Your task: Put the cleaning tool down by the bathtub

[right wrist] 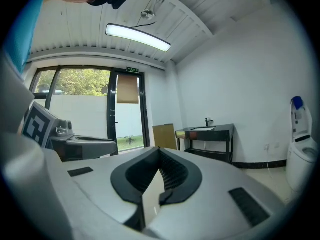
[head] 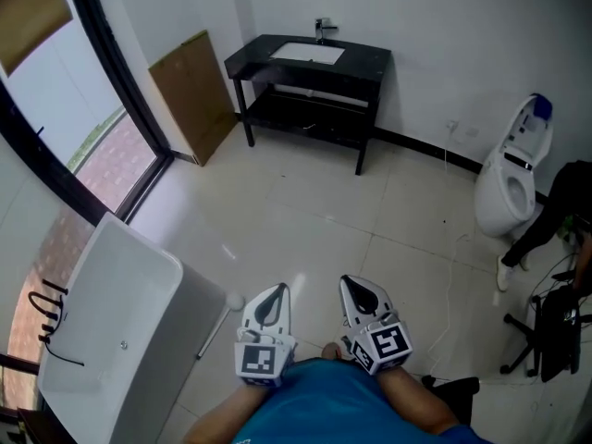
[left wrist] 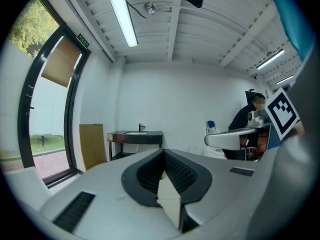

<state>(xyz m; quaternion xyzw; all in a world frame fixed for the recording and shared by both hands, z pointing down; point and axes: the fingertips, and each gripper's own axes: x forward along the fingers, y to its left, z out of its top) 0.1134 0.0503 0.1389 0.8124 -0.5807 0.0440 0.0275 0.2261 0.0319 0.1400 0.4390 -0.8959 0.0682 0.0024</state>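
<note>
While your left gripper (head: 271, 299) and right gripper (head: 359, 292) both hold their jaws pressed together on nothing, the cleaning tool (head: 218, 326) rests beside the bathtub (head: 139, 276), its handle along the tub's wall, nearest your left gripper.

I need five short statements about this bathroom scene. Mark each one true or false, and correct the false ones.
1. The thin-handled cleaning tool with a white round head lies beside the white bathtub. True.
2. The left gripper grips this tool. False: its fingers are closed on nothing.
3. The right gripper is closed and empty. True.
4. In the head view, the white toilet stands left of the black washstand. False: it stands to the right of it.
5. A flat brown board leans against the wall near the washstand. True.
</note>
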